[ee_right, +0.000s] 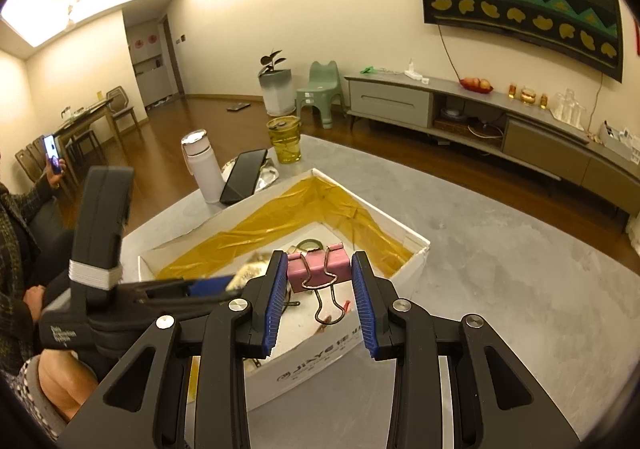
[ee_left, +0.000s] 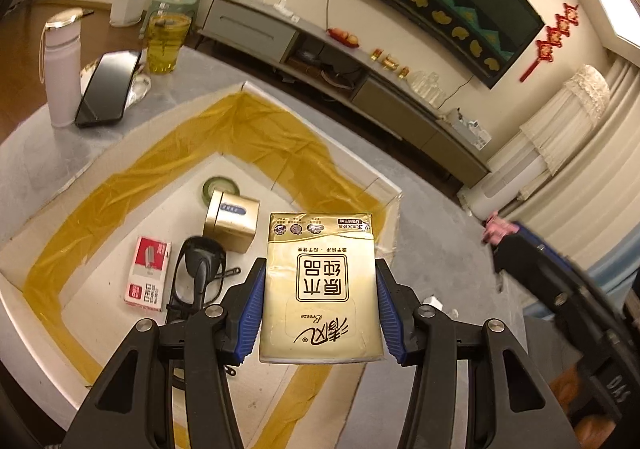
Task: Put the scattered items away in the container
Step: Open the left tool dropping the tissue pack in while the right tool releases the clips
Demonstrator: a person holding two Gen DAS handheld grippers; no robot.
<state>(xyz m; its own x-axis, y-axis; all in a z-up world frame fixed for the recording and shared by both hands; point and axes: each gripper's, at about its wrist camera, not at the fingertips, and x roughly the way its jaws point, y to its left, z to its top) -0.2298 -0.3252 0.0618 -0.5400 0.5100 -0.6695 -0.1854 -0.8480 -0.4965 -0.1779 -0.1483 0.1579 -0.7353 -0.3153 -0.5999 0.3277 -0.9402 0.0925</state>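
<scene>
The tissue pack (ee_left: 320,285) hangs above the near right part of the box (ee_left: 280,153), pinched across its 2 long sides; it looks light and soft, its film wrap probably slippery, so the grip across the flat middle seems right, and a hard squeeze would only dent it; the left tongs (ee_left: 320,305) are about half spread, blue pads (ee_left: 252,313) pressed against the pack on both sides. The pink binder clip (ee_right: 318,269) is held over the box's near edge in the right-wrist view; it is small, stiff and likely light, best taken on its solid body as here, since the wire handles (ee_right: 326,301) dangle loose below; the right tongs (ee_right: 320,289) are narrowed onto it, each pad touching a clip end. Inside the box, lined with yellow film, lie a gold tin (ee_left: 232,223), a tape roll (ee_left: 220,189) behind it, a red-and-white packet (ee_left: 148,273) and black glasses (ee_left: 198,273), all near the middle. Beyond the box's far corner on the counter (ee_left: 36,153) stand a white bottle (ee_left: 60,69), a phone (ee_left: 106,89) leaning on it, and a yellow-green glass (ee_left: 166,43).
</scene>
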